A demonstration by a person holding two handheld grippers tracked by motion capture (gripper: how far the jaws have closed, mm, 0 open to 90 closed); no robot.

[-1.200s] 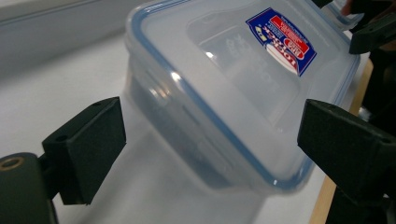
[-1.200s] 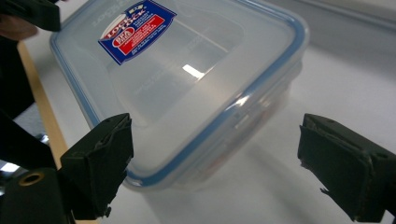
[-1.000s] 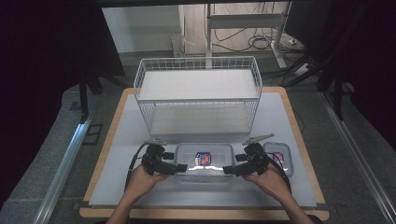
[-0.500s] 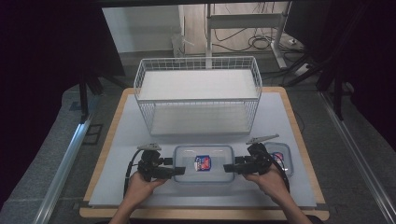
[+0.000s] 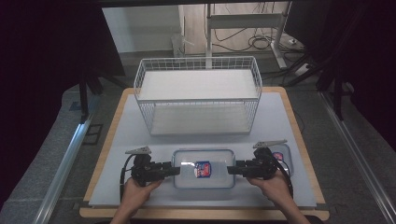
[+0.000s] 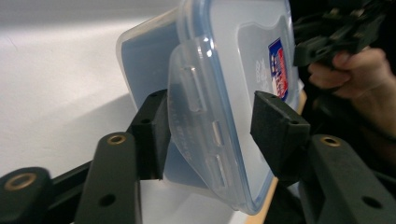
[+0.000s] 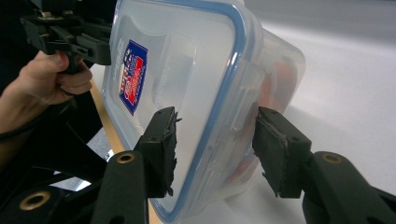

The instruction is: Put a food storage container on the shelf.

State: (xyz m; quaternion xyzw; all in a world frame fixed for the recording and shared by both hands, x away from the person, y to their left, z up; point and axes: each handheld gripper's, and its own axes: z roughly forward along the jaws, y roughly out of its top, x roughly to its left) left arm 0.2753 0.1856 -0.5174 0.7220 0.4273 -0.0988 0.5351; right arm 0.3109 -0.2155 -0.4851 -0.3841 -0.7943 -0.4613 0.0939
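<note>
White worktop point(image 5: 135, 140) with a wood edge carries everything. Largest item: white wire-mesh basket with a flat white shelf point(image 5: 198, 95), standing at 12 o'clock on the worktop, well apart from the work.

Clear rectangular plastic food box with a blue-sealed snap lid and a red-blue label point(image 5: 203, 168) lies flat at 6 o'clock, near the front edge. A second, smaller clear lidded box point(image 5: 281, 154) sits at 3 o'clock of it, just beside the right hand; something orange-red shows through plastic in the right gripper view.

Left gripper point(image 5: 176, 171) comes in level from 9 o'clock at the box's short end. Left gripper view: the end latch flap point(image 6: 198, 112) is between the pads point(image 6: 152, 130). Jaws have just been closing; one pad is against the flap's underside, the other is apart from the lid, gap visible. Not clamped.

Right gripper point(image 5: 230, 170) mirrors it from 3 o'clock. Jaws have just been closing; in the right gripper view they straddle the lid rim and latch point(image 7: 243, 112), and both pads point(image 7: 161, 149) look short of contact.
</note>
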